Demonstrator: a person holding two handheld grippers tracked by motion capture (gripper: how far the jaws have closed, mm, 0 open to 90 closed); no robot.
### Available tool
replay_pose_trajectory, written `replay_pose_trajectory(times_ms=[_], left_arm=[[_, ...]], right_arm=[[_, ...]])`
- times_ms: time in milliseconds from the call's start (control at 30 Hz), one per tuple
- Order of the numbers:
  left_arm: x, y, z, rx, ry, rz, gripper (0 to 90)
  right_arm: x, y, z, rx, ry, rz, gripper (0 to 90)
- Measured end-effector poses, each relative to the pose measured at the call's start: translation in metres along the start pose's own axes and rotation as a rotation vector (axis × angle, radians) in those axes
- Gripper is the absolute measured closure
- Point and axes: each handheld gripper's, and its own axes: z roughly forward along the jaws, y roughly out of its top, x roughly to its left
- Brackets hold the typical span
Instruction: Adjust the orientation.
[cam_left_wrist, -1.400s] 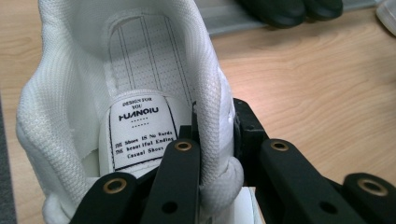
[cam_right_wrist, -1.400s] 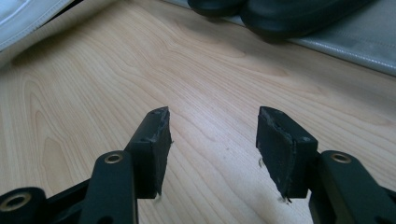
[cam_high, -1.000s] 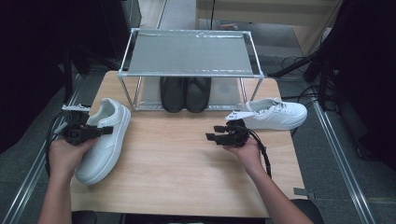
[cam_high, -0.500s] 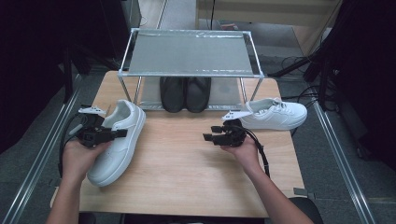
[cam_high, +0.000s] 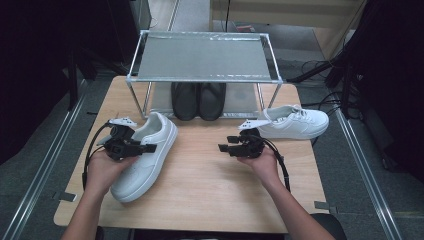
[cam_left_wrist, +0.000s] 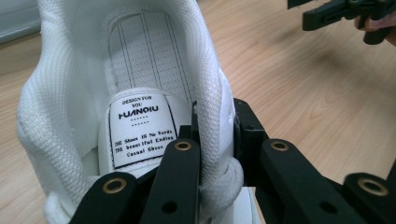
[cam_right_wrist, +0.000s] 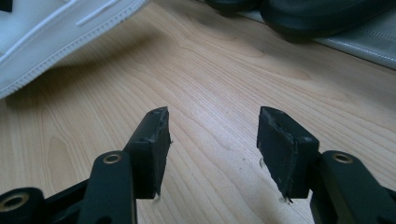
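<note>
The white sneaker (cam_high: 145, 157), lying left of the shoe rack's (cam_high: 202, 55) front, is clamped at its collar by the left gripper (cam_left_wrist: 212, 140). The right gripper (cam_right_wrist: 210, 135) is held apart, empty.

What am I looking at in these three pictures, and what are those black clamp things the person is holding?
A person sits at a wooden table with a hand-held gripper in each hand, a two-jaw clamp worked by hand. The wide picture comes from a fixed camera above the table. The other two come from small cameras riding on the clamps, each looking along its own black jaws.

The left hand-held gripper is clamped on the collar wall of a white sneaker: in its own view one jaw sits inside the shoe by the label and the other outside. The right hand-held gripper is open over bare wood, holding nothing.

A second white sneaker lies at the table's right side. A metal shoe rack stands at the far edge, with a pair of black shoes beneath its shelf.
</note>
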Motion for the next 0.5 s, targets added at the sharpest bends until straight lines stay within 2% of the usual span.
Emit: replay_pose_trajectory(times_ms=[300,500], left_arm=[[-0.018,0.012,0.026,0.042,-0.063,0.055,82.2],[-0.034,0.022,0.048,0.082,-0.121,0.098,82.2]], right_arm=[[0.001,-0.006,-0.005,-0.008,-0.011,0.002,45.3],[0.000,-0.011,-0.011,-0.009,-0.025,0.016,45.3]])
